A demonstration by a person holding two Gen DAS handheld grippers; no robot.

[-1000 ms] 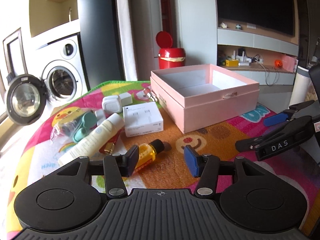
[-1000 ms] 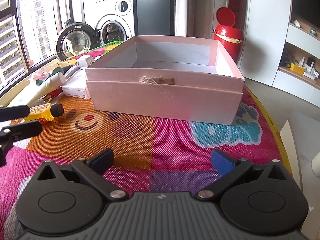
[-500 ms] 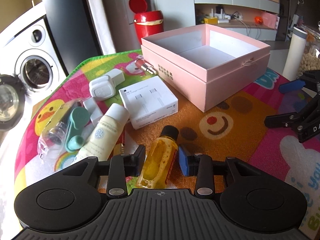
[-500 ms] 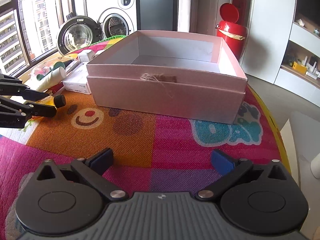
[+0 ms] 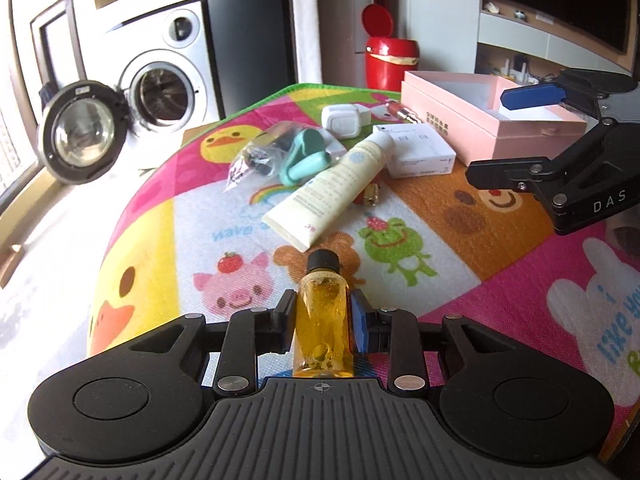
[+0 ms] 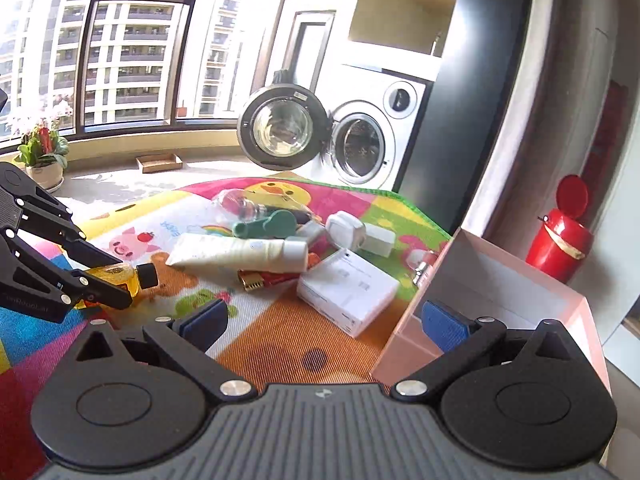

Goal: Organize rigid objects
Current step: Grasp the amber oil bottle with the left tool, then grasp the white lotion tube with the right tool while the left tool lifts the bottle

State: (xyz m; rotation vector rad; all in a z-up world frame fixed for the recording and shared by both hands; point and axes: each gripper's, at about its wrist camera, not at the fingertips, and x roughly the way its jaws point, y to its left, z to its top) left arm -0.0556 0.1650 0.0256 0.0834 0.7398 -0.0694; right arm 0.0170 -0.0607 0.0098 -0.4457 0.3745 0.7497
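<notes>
My left gripper (image 5: 323, 316) is shut on a small yellow bottle (image 5: 323, 320) with a black cap and holds it above the colourful mat (image 5: 200, 216); the bottle also shows in the right wrist view (image 6: 120, 276). My right gripper (image 6: 326, 320) is open and empty, hovering by the near corner of the open pink box (image 6: 516, 304), which also shows in the left wrist view (image 5: 480, 128). On the mat lie a cream tube (image 5: 332, 184), a white flat box (image 5: 416, 152), a white charger (image 5: 344, 122), a teal item (image 5: 304, 156) and a clear bag (image 5: 256, 152).
A washing machine (image 5: 164, 80) with its door open stands behind the table. A red bin (image 5: 390, 60) is on the floor at the back. The mat's left edge drops off towards the window side. A lipstick (image 5: 400, 110) lies by the pink box.
My left gripper has closed on the yellow bottle, lifted it and drawn back towards the mat's near left. My right gripper has swung left to face the pile of items.
</notes>
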